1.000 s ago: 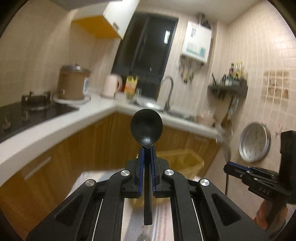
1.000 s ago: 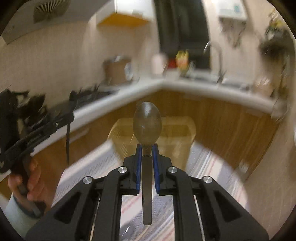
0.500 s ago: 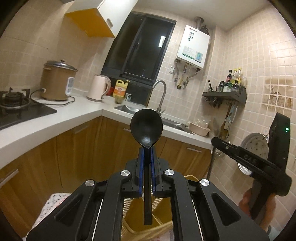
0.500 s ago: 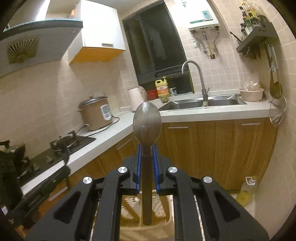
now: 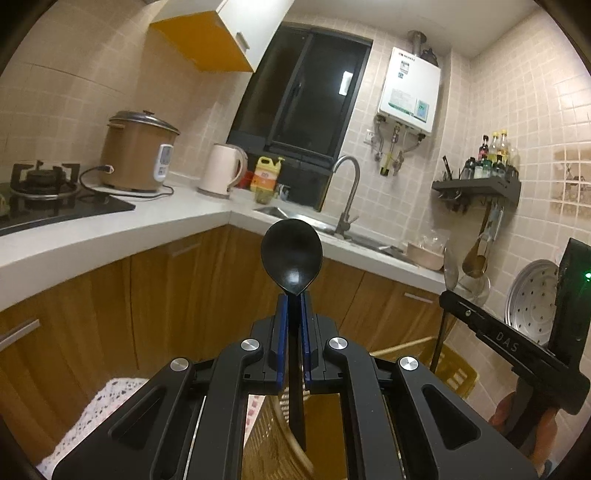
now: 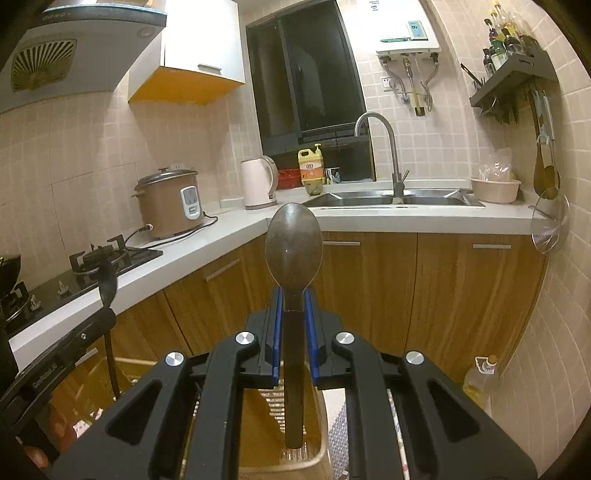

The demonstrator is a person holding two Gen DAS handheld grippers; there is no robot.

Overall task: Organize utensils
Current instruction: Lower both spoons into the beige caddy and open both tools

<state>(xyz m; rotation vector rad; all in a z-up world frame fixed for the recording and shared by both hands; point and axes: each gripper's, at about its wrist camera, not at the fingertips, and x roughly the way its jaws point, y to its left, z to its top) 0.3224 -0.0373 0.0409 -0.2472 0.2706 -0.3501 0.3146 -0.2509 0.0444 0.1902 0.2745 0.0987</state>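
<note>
both views sit just behind their own fingers, held up in the air and facing level across a kitchen toward the corner worktop. the left wrist view looks at the sink tap (image 5: 345, 192) from the left, with the wall shelf (image 5: 476, 186) at its right side. the right wrist view faces the sink (image 6: 391, 199) more squarely. both share the rice cooker (image 5: 138, 155) (image 6: 168, 206), kettle (image 5: 221, 168) (image 6: 256, 181), window (image 5: 303, 88) (image 6: 306, 70) and water heater (image 5: 410, 88) (image 6: 406, 26). each view catches the other tool at its edge.
</note>
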